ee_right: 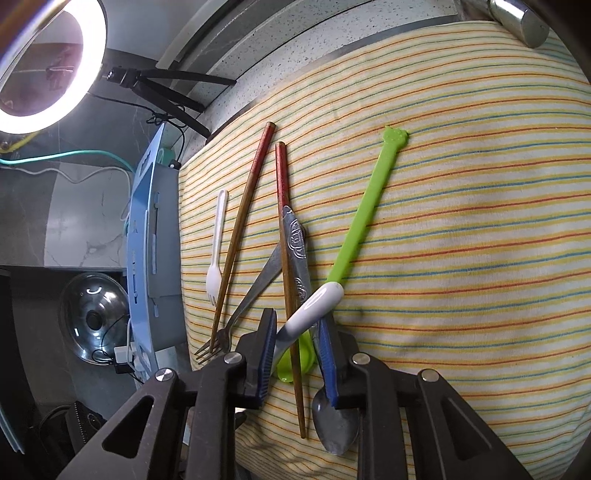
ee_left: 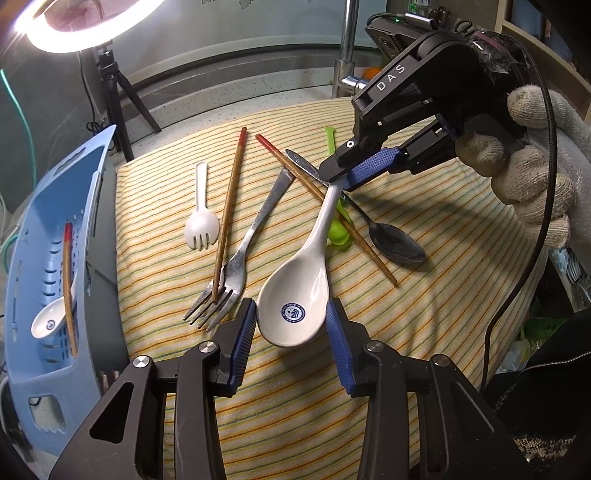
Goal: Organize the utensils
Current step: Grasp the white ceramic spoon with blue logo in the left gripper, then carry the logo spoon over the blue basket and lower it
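Striped cloth (ee_left: 424, 332) covers the counter, a ring light (ee_left: 85, 26) glaring at the back left, and the utensils lie scattered across it. Left gripper (ee_left: 291, 325) has its blue pads tight against both sides of the white ceramic spoon (ee_left: 295, 295), clamping the bowl. Right gripper (ee_right: 297, 343), held in a gloved hand (ee_left: 524, 162), pinches that same spoon by its handle end, the green spoon (ee_right: 362, 218) and one chopstick (ee_right: 291, 332) running underneath. Beside them lie a metal fork (ee_left: 240, 258), a second chopstick (ee_left: 229, 210) resting on its tines, a small white spork (ee_left: 201, 221) and a metal spoon (ee_left: 395, 240). Over on the left, the blue basket (ee_left: 44, 369) already holds another white spoon (ee_left: 48, 321) and a chopstick (ee_left: 68, 288).
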Demonstrator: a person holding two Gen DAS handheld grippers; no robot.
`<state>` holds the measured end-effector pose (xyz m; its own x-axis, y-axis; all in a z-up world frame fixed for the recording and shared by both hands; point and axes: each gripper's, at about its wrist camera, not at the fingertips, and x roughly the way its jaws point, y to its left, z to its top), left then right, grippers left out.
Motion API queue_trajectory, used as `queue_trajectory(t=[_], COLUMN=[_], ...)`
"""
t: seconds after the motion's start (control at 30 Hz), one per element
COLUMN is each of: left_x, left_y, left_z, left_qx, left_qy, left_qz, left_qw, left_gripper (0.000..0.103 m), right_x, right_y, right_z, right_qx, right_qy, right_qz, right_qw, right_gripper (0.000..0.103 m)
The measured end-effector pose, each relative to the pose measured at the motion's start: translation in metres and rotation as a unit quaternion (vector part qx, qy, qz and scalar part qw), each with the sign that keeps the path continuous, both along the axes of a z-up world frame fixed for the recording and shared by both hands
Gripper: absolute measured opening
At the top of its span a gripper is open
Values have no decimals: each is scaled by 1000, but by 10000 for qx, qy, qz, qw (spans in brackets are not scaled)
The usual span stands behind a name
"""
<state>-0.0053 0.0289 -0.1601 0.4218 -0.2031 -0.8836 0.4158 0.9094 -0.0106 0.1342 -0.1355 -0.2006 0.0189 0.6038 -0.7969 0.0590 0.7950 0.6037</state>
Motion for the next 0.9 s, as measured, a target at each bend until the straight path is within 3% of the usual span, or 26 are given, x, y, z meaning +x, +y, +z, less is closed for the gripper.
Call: queue_trajectory(t=[0.03, 0.13, 0.23, 0.27, 0.43, 0.5, 0.53, 0.73, 0.8, 0.9], left_x=[1, 4, 4, 2, -1, -1, 0, -1, -1, -2], left_y=[1, 7, 5, 3, 0, 1, 1, -2, -4, -4], left_z=[1, 4, 0, 1, -1, -2, -4, -9, -10, -9], left_qx=[-13, -311, -269, -220, -259, -326, -336, -329, -284, -316], left_qy=[6, 80, 162, 137, 215, 269, 316, 253, 194, 129], left_qz=[61, 166, 131, 73, 19, 11, 18, -93, -99, -76], left_qw=[10000, 9993, 9994, 9996, 9994, 9991, 9989, 9991, 9994, 9994], left_gripper=[11, 11, 11, 16, 24, 41, 44, 44, 38, 38], right_x=[0, -1, 0, 1, 1, 2, 2, 3, 3, 3], right_y=[0, 1, 3, 2, 4, 6, 7, 9, 9, 8], right_z=[2, 5, 3, 3, 3, 3, 3, 4, 4, 5], right_qx=[35, 12, -33, -22, -78, -85, -100, -139, -142, -154], right_qy=[-6, -74, -67, -53, -62, -71, -80, -105, -96, -101], right_qz=[-8, 59, 28, 17, 44, 63, 72, 100, 95, 76], right_qw=[10000, 10000, 10000, 10000, 9999, 9999, 9999, 9998, 9998, 9998], right_gripper=[18, 17, 17, 16, 16, 16, 16, 16, 16, 16])
